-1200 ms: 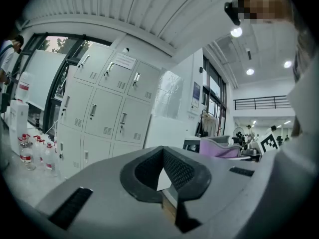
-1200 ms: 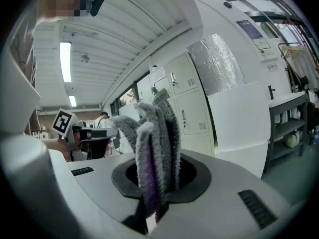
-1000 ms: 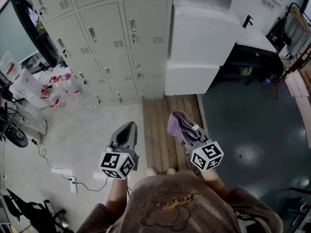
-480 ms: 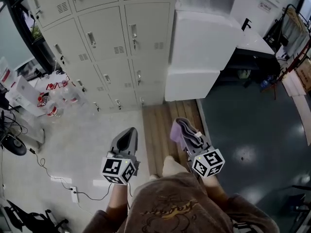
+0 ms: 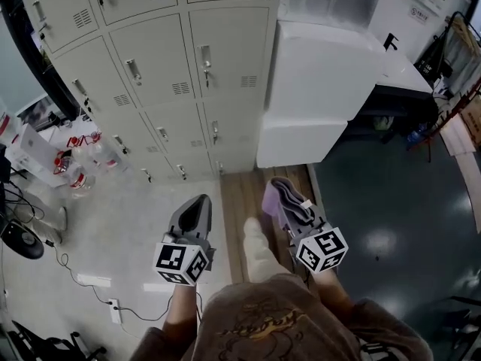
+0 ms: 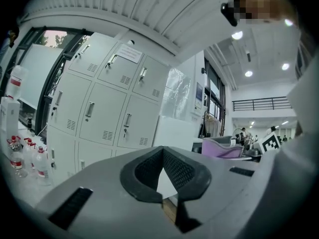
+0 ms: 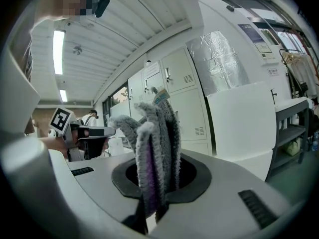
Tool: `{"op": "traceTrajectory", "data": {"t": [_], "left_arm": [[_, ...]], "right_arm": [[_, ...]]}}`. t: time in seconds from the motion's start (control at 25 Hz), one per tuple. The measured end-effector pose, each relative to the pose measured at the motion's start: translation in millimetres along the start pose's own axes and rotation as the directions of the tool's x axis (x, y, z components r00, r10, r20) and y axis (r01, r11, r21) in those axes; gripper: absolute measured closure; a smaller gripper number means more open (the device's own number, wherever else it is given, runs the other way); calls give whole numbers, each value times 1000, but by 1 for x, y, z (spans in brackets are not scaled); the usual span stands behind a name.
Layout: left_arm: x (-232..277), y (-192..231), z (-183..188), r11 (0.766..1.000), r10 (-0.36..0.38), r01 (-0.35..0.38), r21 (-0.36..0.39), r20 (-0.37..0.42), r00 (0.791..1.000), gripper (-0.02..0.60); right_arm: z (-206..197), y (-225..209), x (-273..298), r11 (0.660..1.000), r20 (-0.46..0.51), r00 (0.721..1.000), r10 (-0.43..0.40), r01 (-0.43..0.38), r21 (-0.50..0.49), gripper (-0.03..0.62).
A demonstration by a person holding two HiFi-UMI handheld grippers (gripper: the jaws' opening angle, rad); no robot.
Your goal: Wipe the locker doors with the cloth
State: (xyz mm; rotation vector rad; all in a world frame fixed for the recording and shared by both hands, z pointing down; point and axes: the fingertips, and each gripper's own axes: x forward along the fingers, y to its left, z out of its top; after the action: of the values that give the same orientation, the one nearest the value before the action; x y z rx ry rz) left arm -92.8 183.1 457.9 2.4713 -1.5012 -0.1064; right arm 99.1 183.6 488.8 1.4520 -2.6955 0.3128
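One illegible label [image 6: 128,54] marks a locker [image 6: 117,76]; right gripper [image 7: 152,208] clamps cloth [image 7: 154,148].

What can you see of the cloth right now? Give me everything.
The cloth looks like a fluffy microfibre rag, purple on one face and grey along its edges, folded into several layers. The right gripper has its jaws shut on the lower part, so the folds stand up out of the jaws and fan apart at the top, where a small label shows. It is held in the air short of the lockers, not touching them.
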Motion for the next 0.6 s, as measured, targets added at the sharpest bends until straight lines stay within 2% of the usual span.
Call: {"op": "traceTrajectory", "data": {"t": [0.24,0.6], "left_arm": [[83,34,24,1000,19,-19,6,1,1000,581],[208,72,63,997,71,-71,20,11,997,581]], "right_arm": [[31,-60,77,1000,23,1000,-2,2,17,542],[81,-134,187,993,-8,993,119,-119,-21,542]]}}
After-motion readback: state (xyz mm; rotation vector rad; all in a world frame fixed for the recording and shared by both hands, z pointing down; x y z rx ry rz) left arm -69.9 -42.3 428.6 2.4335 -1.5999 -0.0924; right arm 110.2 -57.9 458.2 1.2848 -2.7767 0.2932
